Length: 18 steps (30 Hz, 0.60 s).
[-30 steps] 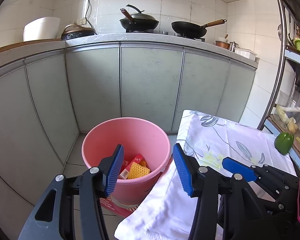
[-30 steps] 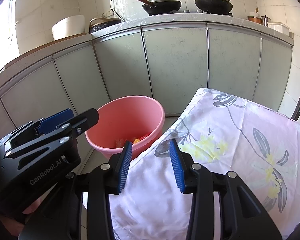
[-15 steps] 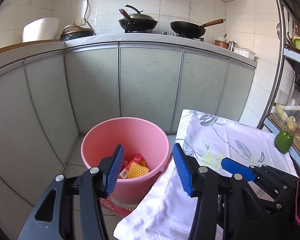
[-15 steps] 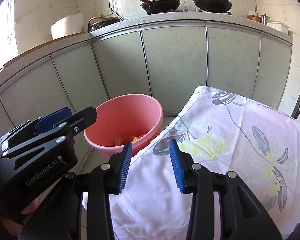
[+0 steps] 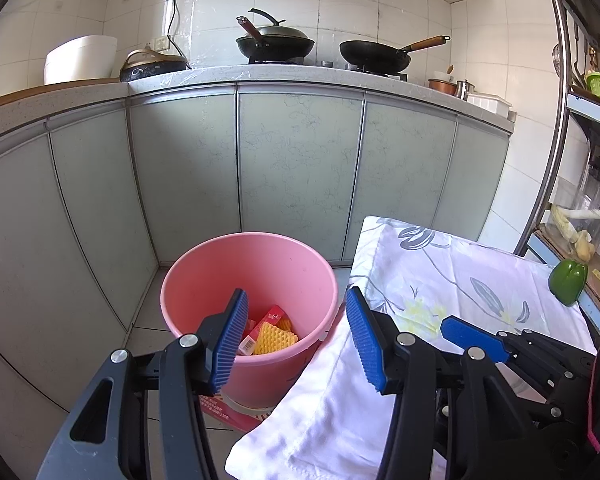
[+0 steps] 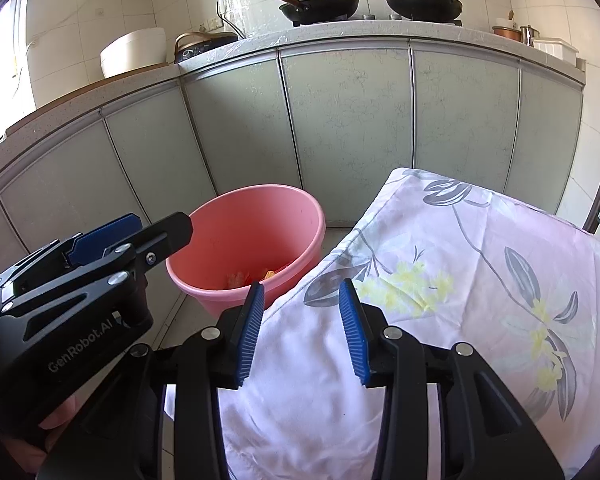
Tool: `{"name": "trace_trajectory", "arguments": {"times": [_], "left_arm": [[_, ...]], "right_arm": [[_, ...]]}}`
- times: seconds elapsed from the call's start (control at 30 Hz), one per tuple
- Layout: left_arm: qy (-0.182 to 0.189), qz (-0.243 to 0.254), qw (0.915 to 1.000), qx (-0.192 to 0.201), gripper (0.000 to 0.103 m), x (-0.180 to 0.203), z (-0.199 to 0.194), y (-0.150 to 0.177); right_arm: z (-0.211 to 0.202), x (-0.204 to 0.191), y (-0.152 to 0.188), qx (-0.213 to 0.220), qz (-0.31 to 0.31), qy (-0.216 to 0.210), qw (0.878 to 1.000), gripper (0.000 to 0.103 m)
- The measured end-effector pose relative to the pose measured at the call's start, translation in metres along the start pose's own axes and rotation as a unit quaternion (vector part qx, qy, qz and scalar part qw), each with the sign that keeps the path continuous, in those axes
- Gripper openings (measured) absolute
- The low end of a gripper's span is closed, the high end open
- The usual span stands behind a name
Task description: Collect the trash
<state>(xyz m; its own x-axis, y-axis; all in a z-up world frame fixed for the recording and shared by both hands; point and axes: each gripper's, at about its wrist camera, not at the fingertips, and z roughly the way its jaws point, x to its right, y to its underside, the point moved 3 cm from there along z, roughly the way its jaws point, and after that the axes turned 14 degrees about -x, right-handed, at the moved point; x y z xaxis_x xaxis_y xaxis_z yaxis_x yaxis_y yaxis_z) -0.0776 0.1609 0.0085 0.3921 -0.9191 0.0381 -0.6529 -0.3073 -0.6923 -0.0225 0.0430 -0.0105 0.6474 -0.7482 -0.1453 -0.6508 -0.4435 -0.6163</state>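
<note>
Round pink plastic bucket (image 5: 249,280) on the floor, right beside the table with the white flowered cloth (image 5: 452,280). Inside, at the bottom: yellow waffle-like foam net (image 5: 274,338) touching a red paper packet (image 5: 269,317). Left gripper (image 5: 296,334) spread wide, holding nothing, above the bucket's near rim. Right gripper (image 6: 302,330) spread too, holding nothing, above the cloth's edge. Green bell pepper (image 5: 567,282) at the table's far right side.

Left gripper (image 5: 296,336) jaws apart, empty, right gripper (image 6: 300,332) likewise, side by side
</note>
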Motion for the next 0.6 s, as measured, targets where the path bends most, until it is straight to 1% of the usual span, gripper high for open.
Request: {"name": "trace_trajectory", "arguments": {"times": [0.6], "left_arm": [[0.0, 0.008, 1.0, -0.001, 0.051, 0.0031, 0.0018, 0.0004]], "right_arm": [[0.0009, 0.0017, 0.0024, -0.001, 0.002, 0.002, 1.0, 0.04]]}}
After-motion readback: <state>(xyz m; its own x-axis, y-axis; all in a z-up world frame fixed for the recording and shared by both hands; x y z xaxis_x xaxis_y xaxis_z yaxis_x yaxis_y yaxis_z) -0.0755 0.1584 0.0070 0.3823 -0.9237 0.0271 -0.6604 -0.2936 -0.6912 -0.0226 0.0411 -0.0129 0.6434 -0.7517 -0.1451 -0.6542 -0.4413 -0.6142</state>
